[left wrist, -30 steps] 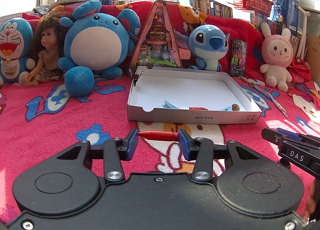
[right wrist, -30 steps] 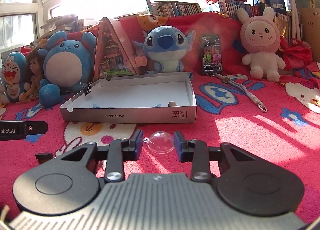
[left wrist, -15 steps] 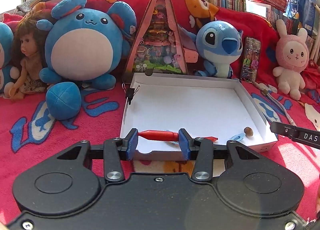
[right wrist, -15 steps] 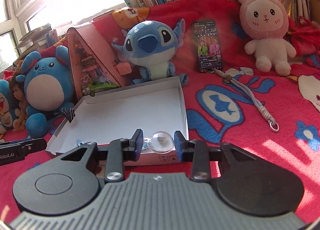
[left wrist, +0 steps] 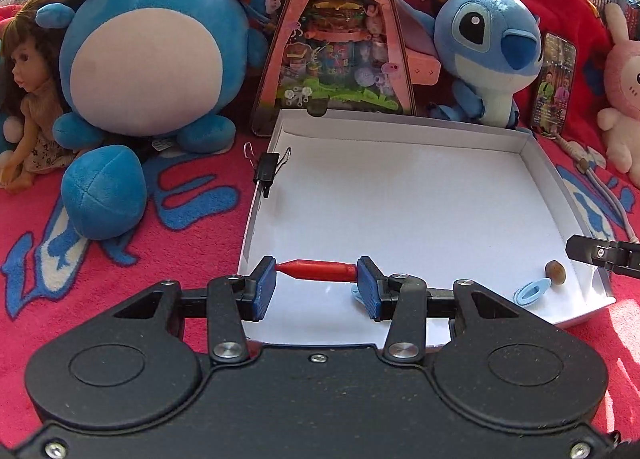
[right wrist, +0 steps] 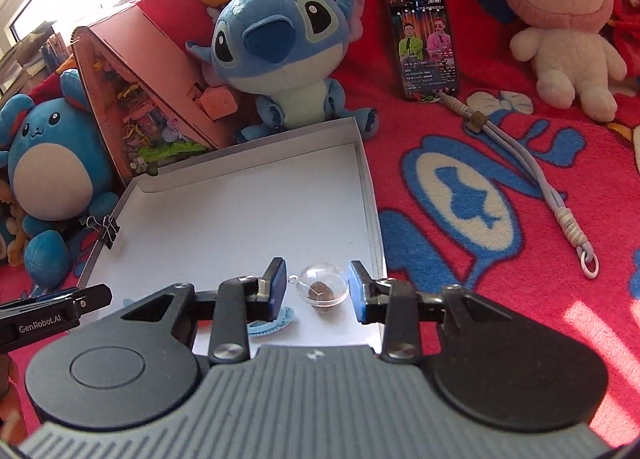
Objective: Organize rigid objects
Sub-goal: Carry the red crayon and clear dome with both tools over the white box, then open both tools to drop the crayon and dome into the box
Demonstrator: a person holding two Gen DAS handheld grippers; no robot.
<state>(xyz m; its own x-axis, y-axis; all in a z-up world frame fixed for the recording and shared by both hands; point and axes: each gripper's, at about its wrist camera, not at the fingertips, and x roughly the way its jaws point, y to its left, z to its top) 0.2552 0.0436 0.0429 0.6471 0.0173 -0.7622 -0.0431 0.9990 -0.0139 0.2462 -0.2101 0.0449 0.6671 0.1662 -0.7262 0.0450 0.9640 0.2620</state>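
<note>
**Both grippers now over the tray**

Left gripper (left wrist: pixel 316 283) and right gripper (right wrist: pixel 316 289) have moved from the blanket to above the white cardboard tray (left wrist: pixel 536 163). Left clamps a red plastic rod (left wrist: pixel 318 271) endwise; right — jaws parted — brackets a clear plastic dome (right wrist: pixel 322 285). Release appears imminent.

The blanket (right wrist: pixel 500 219) is fuzzy, napped cloth. On it sits a white box (left wrist: pixel 536 163) of smooth matt cardboard, with a black metal binder clip (left wrist: pixel 267 171) with shiny wire handles on its wall. The red pen (left wrist: pixel 318 271) looks like glossy plastic; the dome (right wrist: pixel 322 284) is clear, shiny plastic. The Stitch toy (right wrist: pixel 280 51) is soft plush. The phone (right wrist: pixel 424 35) has a glossy screen. The left gripper (left wrist: pixel 316 284) has matt black plastic plates and bright metal screws.
</note>
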